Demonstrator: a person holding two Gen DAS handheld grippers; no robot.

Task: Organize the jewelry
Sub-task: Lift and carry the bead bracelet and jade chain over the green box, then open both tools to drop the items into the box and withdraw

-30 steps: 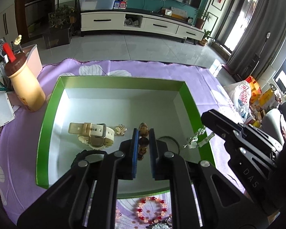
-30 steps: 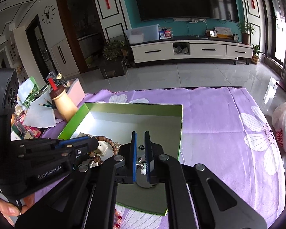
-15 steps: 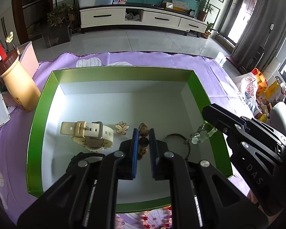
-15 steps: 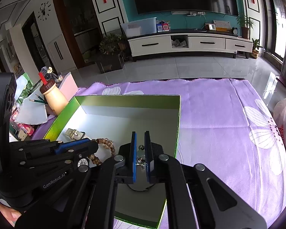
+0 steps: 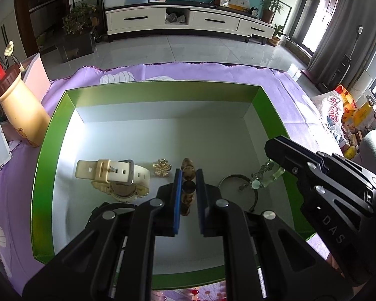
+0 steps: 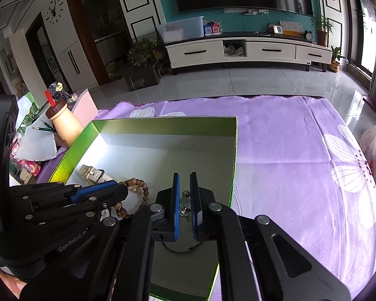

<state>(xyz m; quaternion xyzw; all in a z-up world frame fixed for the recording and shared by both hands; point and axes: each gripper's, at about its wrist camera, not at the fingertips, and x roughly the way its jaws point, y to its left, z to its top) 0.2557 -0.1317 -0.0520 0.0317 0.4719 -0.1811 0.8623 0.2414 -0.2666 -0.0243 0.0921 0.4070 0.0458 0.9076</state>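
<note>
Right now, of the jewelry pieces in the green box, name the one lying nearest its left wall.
The cream-strapped watch. It lies left of the gold flower brooch; the bead bracelet sits further right.

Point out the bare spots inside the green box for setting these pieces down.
The green box has a bare floor from its far wall down to the watch. Its near half is crowded: watch, gold brooch, wooden bead bracelet, dark ring and both grippers.

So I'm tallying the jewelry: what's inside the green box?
Inside the green box: a cream watch, a gold flower brooch and a dark ring bangle. Each hand-held gripper dangles a piece above the floor; they hide part of it.
</note>
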